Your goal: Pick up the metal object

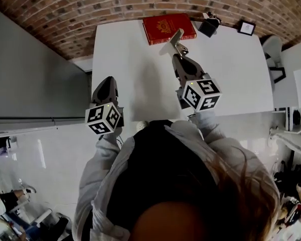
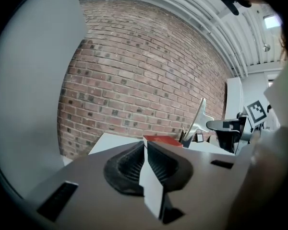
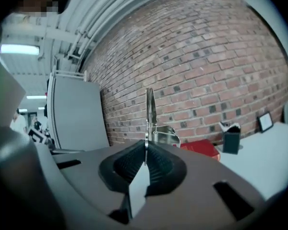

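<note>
The metal object [image 1: 174, 41] is a shiny spring clamp with a long flat blade. It is lifted off the white table [image 1: 231, 74], and my right gripper [image 1: 176, 58] is shut on its lower edge. In the right gripper view the metal object [image 3: 150, 111] stands upright out of the closed pads of the right gripper [image 3: 145, 146], its spring showing just above them. My left gripper [image 1: 107, 80] hovers at the table's near left edge. In its own view the left gripper [image 2: 145, 145] is shut with nothing in it, and the metal object [image 2: 199, 119] shows to the right.
A red book [image 1: 168, 27] lies at the table's far edge against the brick wall. To its right stand a small black holder [image 1: 209, 26] and a little framed card [image 1: 246, 27]. A grey panel runs along the table's left side.
</note>
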Motion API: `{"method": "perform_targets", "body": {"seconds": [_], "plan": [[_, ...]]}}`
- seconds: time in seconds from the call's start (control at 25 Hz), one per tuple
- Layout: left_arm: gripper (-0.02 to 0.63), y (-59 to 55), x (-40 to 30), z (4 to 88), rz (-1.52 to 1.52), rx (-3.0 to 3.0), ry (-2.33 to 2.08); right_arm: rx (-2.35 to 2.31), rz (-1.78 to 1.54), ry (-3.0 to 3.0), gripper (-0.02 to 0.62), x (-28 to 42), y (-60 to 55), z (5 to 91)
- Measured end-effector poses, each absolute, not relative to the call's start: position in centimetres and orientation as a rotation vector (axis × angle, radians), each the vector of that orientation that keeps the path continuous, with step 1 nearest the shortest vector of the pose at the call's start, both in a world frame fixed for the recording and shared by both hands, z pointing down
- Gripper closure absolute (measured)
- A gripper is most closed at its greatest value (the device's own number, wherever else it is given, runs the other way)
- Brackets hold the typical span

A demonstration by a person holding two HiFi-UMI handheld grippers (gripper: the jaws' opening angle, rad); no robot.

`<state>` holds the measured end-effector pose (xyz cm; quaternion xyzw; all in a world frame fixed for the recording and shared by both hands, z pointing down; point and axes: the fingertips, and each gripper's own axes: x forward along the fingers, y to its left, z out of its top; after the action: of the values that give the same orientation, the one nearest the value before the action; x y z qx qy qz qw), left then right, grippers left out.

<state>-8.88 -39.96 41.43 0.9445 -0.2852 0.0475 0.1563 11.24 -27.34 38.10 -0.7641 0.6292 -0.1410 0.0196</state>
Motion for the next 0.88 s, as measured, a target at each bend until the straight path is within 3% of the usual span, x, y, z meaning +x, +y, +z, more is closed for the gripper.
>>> {"method": "perform_targets", "body": {"seconds": [0.36, 0.88], "plan": [[0.572, -38.4, -7.6, 41.8, 0.179, 2.739, -0.765, -2.637, -0.366, 2.008, 0.584, 9.9, -24.9, 42.2], [0.572, -38.0, -6.3, 42.6, 0.223, 2.752, -0.712, -2.622, -0.441, 2.019, 0.584, 9.8, -25.6, 43.2]]}}
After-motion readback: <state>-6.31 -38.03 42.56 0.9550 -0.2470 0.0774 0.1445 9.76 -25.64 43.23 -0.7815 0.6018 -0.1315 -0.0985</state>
